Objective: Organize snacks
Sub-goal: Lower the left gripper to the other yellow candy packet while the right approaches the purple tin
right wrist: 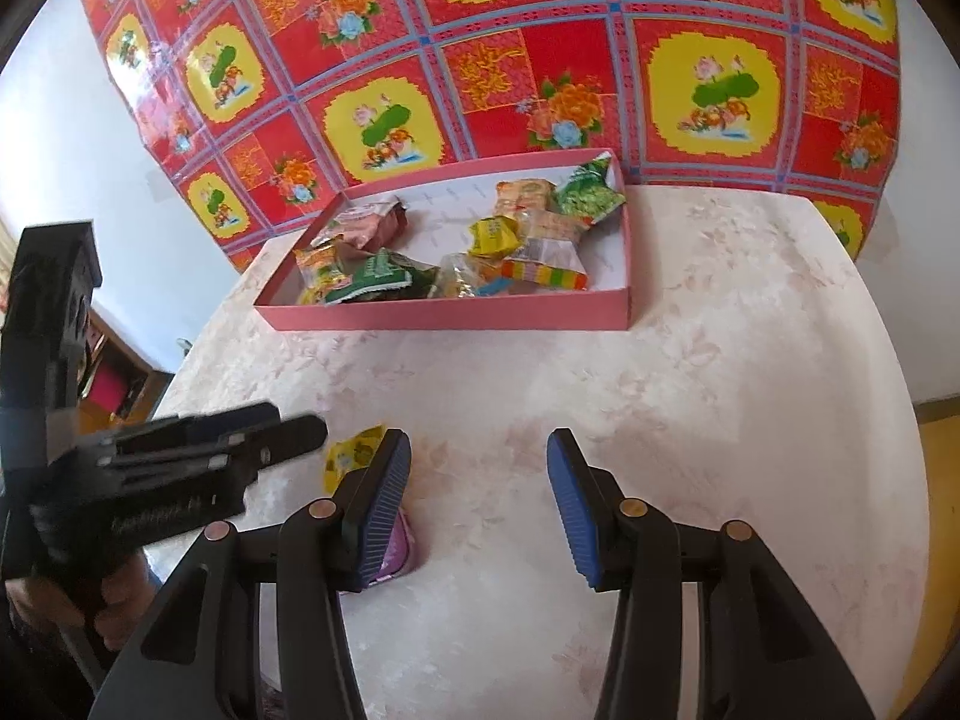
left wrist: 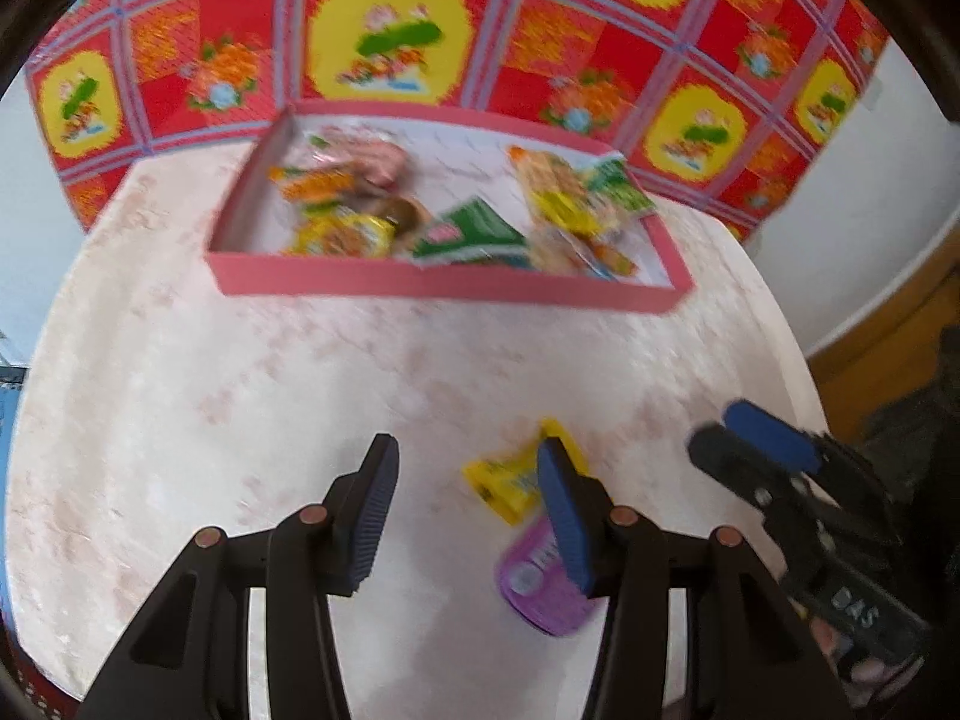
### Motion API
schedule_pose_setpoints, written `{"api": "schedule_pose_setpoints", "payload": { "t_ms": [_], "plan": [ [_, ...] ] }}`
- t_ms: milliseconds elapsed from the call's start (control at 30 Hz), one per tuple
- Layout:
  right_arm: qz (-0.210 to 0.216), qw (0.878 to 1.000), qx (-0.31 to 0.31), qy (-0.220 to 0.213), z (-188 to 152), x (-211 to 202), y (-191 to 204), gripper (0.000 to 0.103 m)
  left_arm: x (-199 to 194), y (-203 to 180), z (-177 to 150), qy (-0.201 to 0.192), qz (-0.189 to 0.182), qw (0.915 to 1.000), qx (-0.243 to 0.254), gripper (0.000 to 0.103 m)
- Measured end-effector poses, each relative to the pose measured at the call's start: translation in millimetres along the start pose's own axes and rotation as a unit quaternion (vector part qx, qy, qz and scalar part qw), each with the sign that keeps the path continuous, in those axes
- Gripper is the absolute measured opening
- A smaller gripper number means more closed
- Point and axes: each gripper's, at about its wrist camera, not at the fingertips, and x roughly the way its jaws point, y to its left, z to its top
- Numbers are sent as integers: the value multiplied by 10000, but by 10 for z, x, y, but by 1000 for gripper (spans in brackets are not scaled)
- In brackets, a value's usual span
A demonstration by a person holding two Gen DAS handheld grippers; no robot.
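Observation:
A small yellow snack packet (left wrist: 501,480) and a purple packet (left wrist: 540,594) lie on the pale marbled table near its front. My left gripper (left wrist: 468,444) hovers over them, open, with its right finger covering part of both. In the right wrist view the yellow packet (right wrist: 351,456) and purple packet (right wrist: 401,549) peek out from behind the left finger of my right gripper (right wrist: 477,438), which is open over bare table. A pink box (left wrist: 450,291) (right wrist: 444,318) farther back holds several snack packets. Each gripper shows in the other's view: right gripper (left wrist: 717,429), left gripper (right wrist: 300,420).
A red and yellow floral cloth (right wrist: 540,60) hangs on the wall behind the table. The rounded table edge (left wrist: 798,372) drops to a wooden floor on the right. A dark shelf (right wrist: 120,378) stands beyond the table's left edge.

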Motion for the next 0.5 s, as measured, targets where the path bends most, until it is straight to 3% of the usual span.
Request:
{"api": "schedule_pose_setpoints", "payload": {
  "t_ms": [233, 500],
  "plan": [
    [-29, 10000, 69, 48, -33, -3, -64, 49, 147, -185, -46, 237, -7, 9994, 251, 51],
    [-72, 9998, 174, 36, -38, -8, -136, 49, 262, -261, -34, 226, 60, 9991, 354, 50]
  ]
}}
